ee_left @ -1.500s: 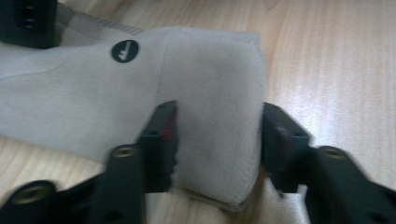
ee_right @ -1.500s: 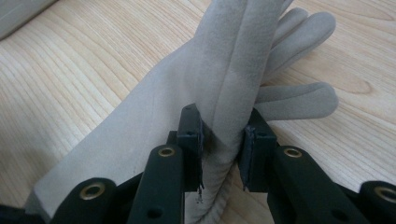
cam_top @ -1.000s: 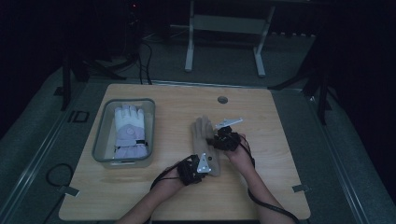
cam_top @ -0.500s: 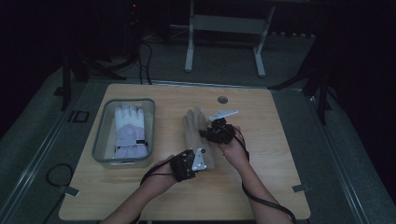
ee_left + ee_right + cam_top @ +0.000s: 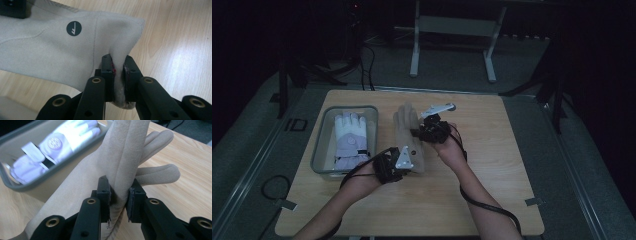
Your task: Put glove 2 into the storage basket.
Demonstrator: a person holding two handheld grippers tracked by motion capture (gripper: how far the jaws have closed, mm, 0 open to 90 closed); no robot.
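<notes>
A beige glove [image 5: 408,132] hangs stretched between both grippers above the wooden table [image 5: 492,200], fingers pointing away from me. My left gripper [image 5: 398,161] is shut on its cuff corner; in the left gripper view the beige glove [image 5: 50,50] has fabric bunched between the pads, and the left gripper [image 5: 117,67] pinches it. My right gripper [image 5: 424,131] is shut on the glove's side edge; the right gripper view has the right gripper [image 5: 118,191] clamped on a fold of the beige glove [image 5: 127,155]. A white glove [image 5: 349,137] lies in the grey bin [image 5: 323,142].
The grey bin [image 5: 62,170] with the white glove [image 5: 57,142] stands just left of the held glove. A small round hole [image 5: 452,105] sits near the table's far edge. Black cables trail from both grippers across the table front. A metal stand [image 5: 452,30] is beyond the table.
Both grippers have risen and moved toward the far left, carrying the beige glove closer to the bin. The grips on the glove are unchanged.
</notes>
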